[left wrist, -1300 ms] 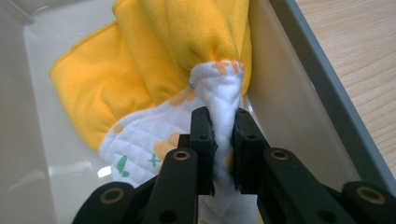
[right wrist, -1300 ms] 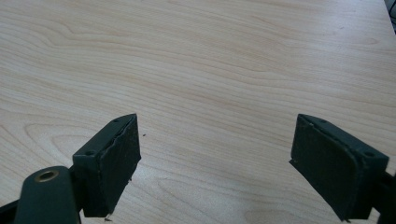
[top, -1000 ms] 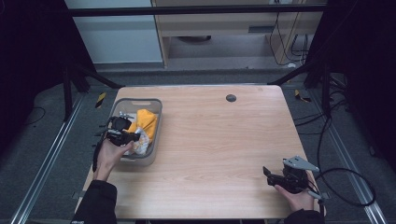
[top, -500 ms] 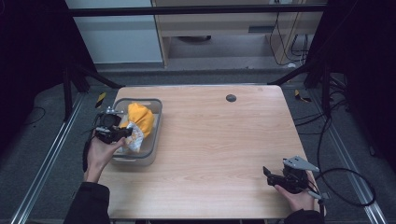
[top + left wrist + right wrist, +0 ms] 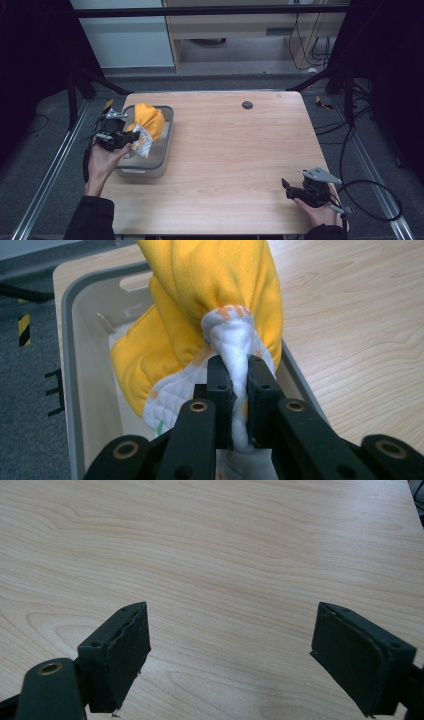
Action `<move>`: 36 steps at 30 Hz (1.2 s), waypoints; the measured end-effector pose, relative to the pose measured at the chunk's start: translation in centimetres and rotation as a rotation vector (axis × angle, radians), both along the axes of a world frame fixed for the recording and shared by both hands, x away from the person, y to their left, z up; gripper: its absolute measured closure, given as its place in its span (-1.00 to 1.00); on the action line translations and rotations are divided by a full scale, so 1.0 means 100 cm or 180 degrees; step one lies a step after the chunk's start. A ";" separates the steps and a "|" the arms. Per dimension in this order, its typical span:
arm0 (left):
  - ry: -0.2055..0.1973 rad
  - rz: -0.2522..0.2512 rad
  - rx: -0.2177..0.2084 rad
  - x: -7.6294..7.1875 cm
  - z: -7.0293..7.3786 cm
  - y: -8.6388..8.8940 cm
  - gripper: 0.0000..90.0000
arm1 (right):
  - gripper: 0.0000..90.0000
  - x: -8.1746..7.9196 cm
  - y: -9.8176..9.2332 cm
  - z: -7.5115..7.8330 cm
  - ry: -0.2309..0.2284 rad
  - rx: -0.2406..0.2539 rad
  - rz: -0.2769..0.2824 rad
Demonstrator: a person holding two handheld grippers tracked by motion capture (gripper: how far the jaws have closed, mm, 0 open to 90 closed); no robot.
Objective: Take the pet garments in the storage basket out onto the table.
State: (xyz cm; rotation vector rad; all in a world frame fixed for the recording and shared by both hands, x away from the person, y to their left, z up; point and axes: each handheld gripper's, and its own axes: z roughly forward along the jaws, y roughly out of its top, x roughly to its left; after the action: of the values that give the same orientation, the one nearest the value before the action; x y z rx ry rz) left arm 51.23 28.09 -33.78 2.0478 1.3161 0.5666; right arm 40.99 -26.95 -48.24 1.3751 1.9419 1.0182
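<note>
Your left gripper (image 5: 234,367) is clamped on a bunched fold of the white quilted lining of the yellow cloth (image 5: 210,295); the cloth hangs from that pinch, partly lifted above the grey bin (image 5: 162,150), its lower part draped inside; the bin sits at the left edge of the wooden table (image 5: 235,165); your right gripper (image 5: 230,655) rests near the table's front right corner, well apart from the bin, its jaws spread wide over bare wood with nothing between them.
</note>
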 end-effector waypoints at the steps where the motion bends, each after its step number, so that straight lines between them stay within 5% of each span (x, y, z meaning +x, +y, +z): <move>1: -0.0015 -0.0008 0.0000 -0.001 0.003 -0.001 0.84 | -0.66 0.000 0.000 0.000 0.0001 0.0000 -0.0001; 15: -0.0163 -0.0219 -0.0054 -0.016 0.029 -0.016 0.85 | -0.66 -0.001 0.000 0.001 0.0005 0.0016 -0.0006; 36: -0.0270 -0.0692 -0.0157 -0.035 0.047 -0.054 0.85 | -0.66 -0.001 -0.001 0.001 -0.0013 0.0003 -0.0009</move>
State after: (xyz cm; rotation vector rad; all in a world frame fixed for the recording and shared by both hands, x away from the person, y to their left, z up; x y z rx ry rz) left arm 47.70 22.72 -29.05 2.0693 1.0325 0.5116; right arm 40.93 -27.04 -48.12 1.3750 1.9361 1.0201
